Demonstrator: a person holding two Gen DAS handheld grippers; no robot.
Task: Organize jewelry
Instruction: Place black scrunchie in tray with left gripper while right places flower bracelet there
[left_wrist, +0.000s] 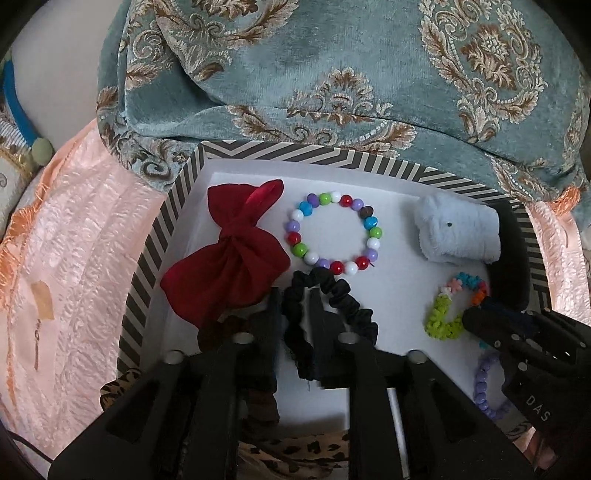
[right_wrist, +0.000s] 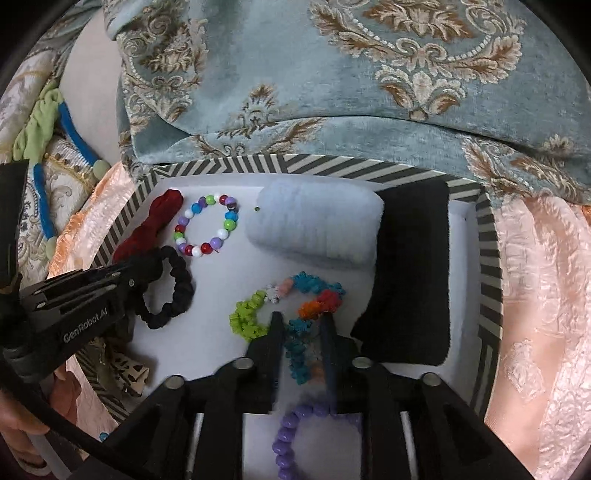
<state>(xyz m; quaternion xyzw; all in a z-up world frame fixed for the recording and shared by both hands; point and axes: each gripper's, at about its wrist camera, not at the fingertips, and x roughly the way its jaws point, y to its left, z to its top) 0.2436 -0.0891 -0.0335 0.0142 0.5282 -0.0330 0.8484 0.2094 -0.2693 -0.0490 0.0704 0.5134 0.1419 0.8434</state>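
A striped box (left_wrist: 155, 236) with a white floor holds the accessories. My left gripper (left_wrist: 295, 299) points down into it, open, with one side of a black scrunchie (left_wrist: 351, 306) lying between its fingers. The right wrist view shows that gripper (right_wrist: 155, 264) over the scrunchie (right_wrist: 181, 284). My right gripper (right_wrist: 301, 319) is open too, straddling a many-coloured spiral bracelet (right_wrist: 245, 317) on the box floor. A purple bead bracelet (right_wrist: 284, 432) lies under its base. A multicoloured bead bracelet (left_wrist: 295, 238) and a red bow (left_wrist: 229, 266) rest at the back left.
A pale blue fluffy roll (right_wrist: 314, 229) and a black pad (right_wrist: 410, 277) fill the box's back right. A leopard-print piece (left_wrist: 295, 450) lies at the near edge. A teal patterned cushion (left_wrist: 332, 74) rises behind the box and pink quilted cloth (left_wrist: 74, 258) surrounds it.
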